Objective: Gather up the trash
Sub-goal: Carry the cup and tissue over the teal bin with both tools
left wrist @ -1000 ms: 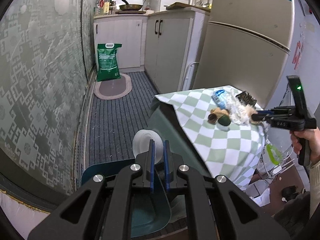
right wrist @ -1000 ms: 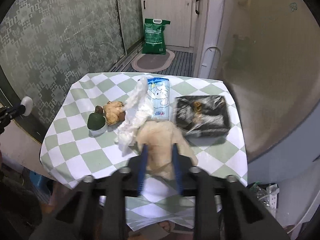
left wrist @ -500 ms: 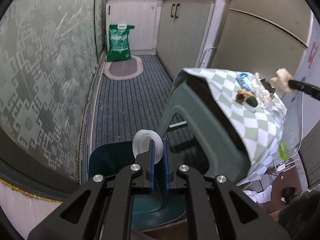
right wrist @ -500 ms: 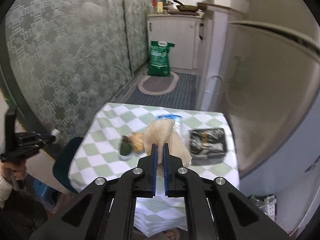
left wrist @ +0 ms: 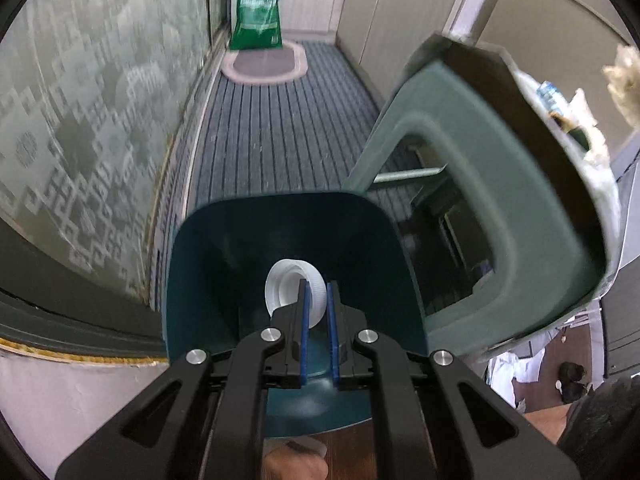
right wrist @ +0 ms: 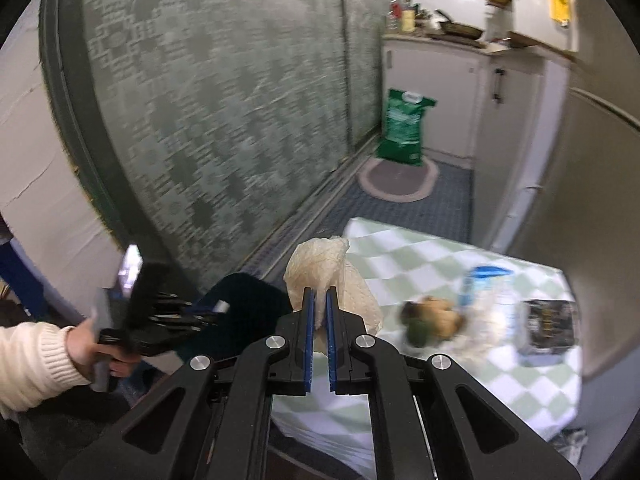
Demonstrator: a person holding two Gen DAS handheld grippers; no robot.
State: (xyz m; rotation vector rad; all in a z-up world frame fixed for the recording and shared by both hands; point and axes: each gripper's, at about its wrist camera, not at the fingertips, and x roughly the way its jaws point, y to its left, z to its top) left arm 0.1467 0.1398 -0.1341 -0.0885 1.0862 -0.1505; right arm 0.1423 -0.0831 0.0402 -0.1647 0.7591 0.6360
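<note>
Hanging right over the open mouth of the dark teal bin (left wrist: 208,280), the left gripper (left wrist: 317,312) has its jaws nearly shut on a small white cup (left wrist: 288,284), pinched by its rim between the blue pads. A second ago that cup was held higher, with the floor and only the bin's near edge beneath it; now the bin's inside fills the view under it, so the cup looks ready to be let go. The right gripper (right wrist: 319,312) has also changed: a second ago its jaws stood open around a crumpled tan napkin (right wrist: 328,272) lying on the checked tablecloth (right wrist: 460,364), and now they are clamped almost closed on it, with the napkin lifted clear of the cloth and carried toward the bin (right wrist: 244,308), which shows just beyond the left hand (right wrist: 96,352). Left on the table are a lump of food scraps (right wrist: 432,320), a blue-and-white wrapper (right wrist: 486,284) and a black tray (right wrist: 550,324). By my reading two pieces are about to go in, and three more remain to fetch afterwards.
</note>
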